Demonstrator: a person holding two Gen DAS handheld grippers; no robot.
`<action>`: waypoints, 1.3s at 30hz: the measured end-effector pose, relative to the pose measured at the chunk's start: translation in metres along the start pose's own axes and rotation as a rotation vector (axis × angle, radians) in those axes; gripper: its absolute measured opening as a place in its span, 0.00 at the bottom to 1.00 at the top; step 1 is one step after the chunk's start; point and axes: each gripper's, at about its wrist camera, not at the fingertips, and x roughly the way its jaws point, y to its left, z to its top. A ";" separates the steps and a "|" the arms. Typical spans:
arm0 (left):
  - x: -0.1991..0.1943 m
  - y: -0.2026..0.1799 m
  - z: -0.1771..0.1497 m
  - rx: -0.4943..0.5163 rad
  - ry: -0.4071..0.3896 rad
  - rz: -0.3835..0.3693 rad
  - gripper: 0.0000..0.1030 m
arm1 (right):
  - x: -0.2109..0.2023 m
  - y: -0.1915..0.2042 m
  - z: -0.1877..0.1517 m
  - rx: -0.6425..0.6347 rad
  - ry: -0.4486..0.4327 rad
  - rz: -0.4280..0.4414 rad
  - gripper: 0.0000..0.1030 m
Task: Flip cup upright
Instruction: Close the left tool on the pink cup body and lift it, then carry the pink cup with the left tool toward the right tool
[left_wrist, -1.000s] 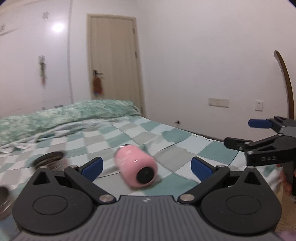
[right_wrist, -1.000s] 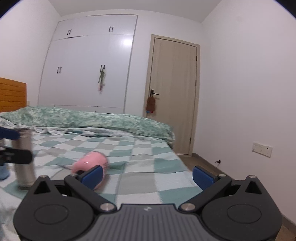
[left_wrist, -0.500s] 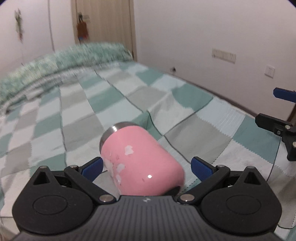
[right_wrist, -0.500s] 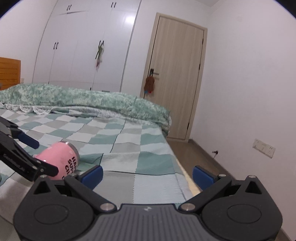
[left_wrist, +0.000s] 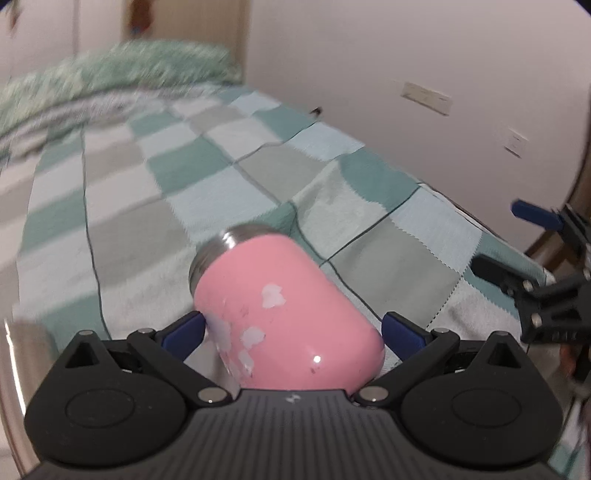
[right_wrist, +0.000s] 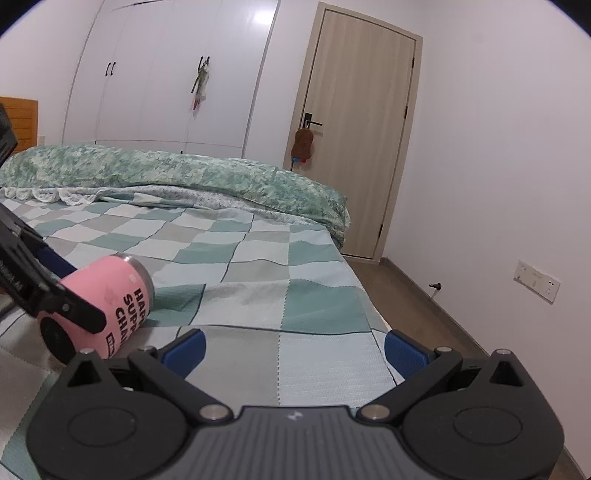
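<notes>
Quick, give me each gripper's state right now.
Left gripper: open, fingers on either side of the pink cup, not clamped.
Right gripper: open, holding nothing.

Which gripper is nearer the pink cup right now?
Left. The left gripper straddles the pink cup, which lies on its side between its open fingers. The right gripper is off to the cup's side, open over the checked blanket.

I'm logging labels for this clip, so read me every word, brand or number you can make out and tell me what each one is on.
"HAP", "SUPP", "CHA": black lettering, cut off by the curve, on the pink metal-rimmed cup lying on its side.
Small black label below those words on the cup: too small to read.
White letters on the left claw's black arm: partly out of frame, unreadable.
Small embossed logo on the right claw's grey body: a mark, no readable text.
</notes>
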 end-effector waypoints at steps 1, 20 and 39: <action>0.002 0.000 0.003 -0.027 0.021 0.010 1.00 | -0.001 -0.002 0.000 0.005 -0.005 0.008 1.00; 0.010 -0.024 0.002 -0.170 0.137 0.172 0.89 | -0.060 -0.020 0.011 0.105 -0.055 0.113 1.00; -0.130 -0.113 -0.085 -0.170 -0.142 0.182 0.83 | -0.208 -0.015 0.006 0.146 -0.114 0.221 1.00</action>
